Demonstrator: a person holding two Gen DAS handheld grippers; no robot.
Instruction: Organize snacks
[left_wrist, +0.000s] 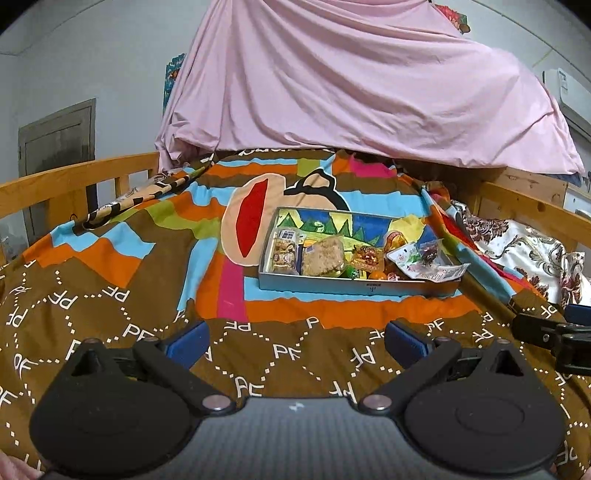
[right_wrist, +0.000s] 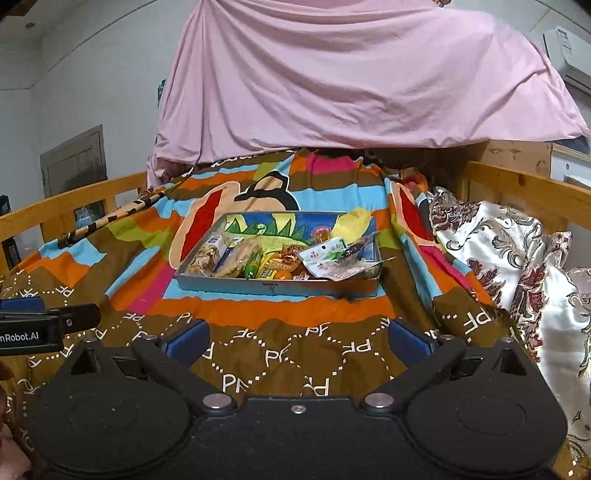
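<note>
I held both grippers low over the bed, its patterned blanket (left_wrist: 110, 258) spread under them, and neither had anything in it. My left gripper (left_wrist: 295, 341) stood wide open, its blue pads far apart above the brown part of the blanket. My right gripper (right_wrist: 297, 338) was just as wide open and empty, and it showed at the right edge of the left camera's view too. The snacks lay ahead of me in a shallow grey tray (left_wrist: 354, 287) in the middle of the bed, well apart from both grippers. At the tray's left end sat a packet of biscuits (left_wrist: 284, 253), with a clear bag of something crumbly and tan (left_wrist: 323, 256) just beside it. An orange wrapped snack (left_wrist: 367, 256) lay near the middle, and a white and green pouch (left_wrist: 410, 256) rested toward the right end, partly over the tray's rim. A pink sheet (left_wrist: 351, 81) hung behind the bed, and a flowered pillow (right_wrist: 498, 258) lay to the right by the wooden rail (left_wrist: 74, 177).
</note>
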